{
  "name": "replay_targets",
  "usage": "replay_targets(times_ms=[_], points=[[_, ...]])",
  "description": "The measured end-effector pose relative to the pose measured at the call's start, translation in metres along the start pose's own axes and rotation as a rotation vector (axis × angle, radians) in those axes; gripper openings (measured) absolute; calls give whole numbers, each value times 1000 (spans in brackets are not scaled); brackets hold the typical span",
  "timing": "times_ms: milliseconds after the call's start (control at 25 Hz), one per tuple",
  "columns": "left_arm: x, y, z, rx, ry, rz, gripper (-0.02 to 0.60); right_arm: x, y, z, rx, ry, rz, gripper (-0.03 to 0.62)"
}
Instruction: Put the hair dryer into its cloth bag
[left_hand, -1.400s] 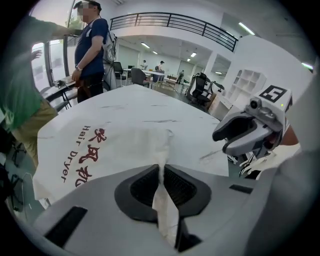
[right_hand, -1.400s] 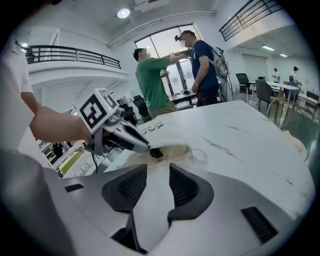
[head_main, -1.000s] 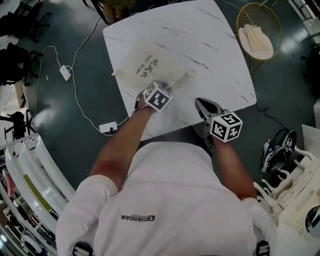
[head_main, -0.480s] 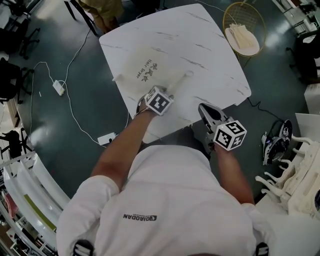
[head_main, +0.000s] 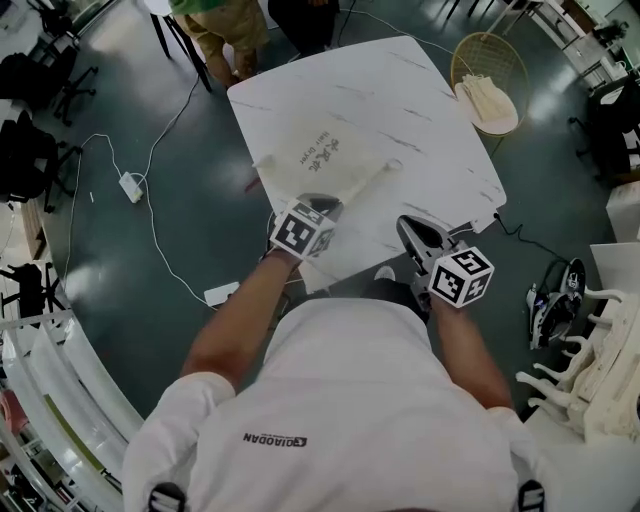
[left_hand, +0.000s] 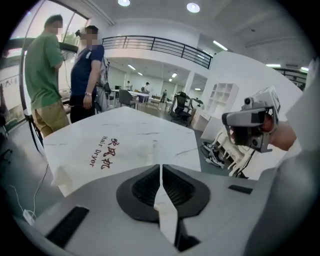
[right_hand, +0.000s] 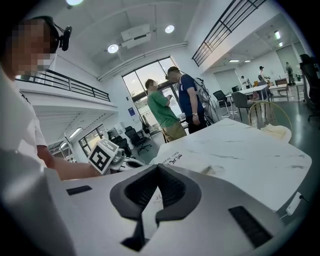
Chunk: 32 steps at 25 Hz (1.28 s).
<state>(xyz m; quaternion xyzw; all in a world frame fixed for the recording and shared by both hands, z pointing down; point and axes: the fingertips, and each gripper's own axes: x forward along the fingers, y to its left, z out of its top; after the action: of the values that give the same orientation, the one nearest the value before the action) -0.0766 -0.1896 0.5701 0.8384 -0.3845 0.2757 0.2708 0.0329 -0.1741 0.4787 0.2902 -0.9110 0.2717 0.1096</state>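
Observation:
The cream cloth bag (head_main: 318, 160), printed "Hair Dryer", lies flat on the white marble table (head_main: 430, 110), with its drawstring (head_main: 383, 167) trailing to the right. The hair dryer itself is not in sight. My left gripper (head_main: 322, 207) hovers above the bag's near edge, and its jaws are closing. In the left gripper view (left_hand: 160, 167) the pads almost meet and nothing is between them, with the bag (left_hand: 107, 150) ahead. My right gripper (head_main: 410, 226) hangs over the table's near right edge. It is shut and empty in its own view (right_hand: 158, 167).
A yellow wire chair (head_main: 470, 55) holding a folded cloth stands beyond the table's far right corner. Two people (head_main: 225, 25) stand at the far side. A power strip (head_main: 222, 293) and cable lie on the floor to the left. White racks (head_main: 590, 380) are at the right.
Both grippers have risen and drawn back toward me. The left one has come up off the bag's near edge.

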Motion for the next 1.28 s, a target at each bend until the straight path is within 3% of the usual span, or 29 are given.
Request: replay_targets(times_ms=[200,400,600,920,1280], points=[[-58,-24,19,-144,-171,-22,29,4,19,11,-64,10,66,21],[-94,-65,18,-202,-256,21,29,-17,32,17,-126,21,142,21],[-107,-111,5,-278,-316,103,29,-69,36,6,-183,37,186,21],[-109,-193,-10,-318,-397,196,29,-153,21,-37,-182,49,232,21],[-120,-264,-42,-344,-382,260,29,-208,18,-59,-129,5,275,21]])
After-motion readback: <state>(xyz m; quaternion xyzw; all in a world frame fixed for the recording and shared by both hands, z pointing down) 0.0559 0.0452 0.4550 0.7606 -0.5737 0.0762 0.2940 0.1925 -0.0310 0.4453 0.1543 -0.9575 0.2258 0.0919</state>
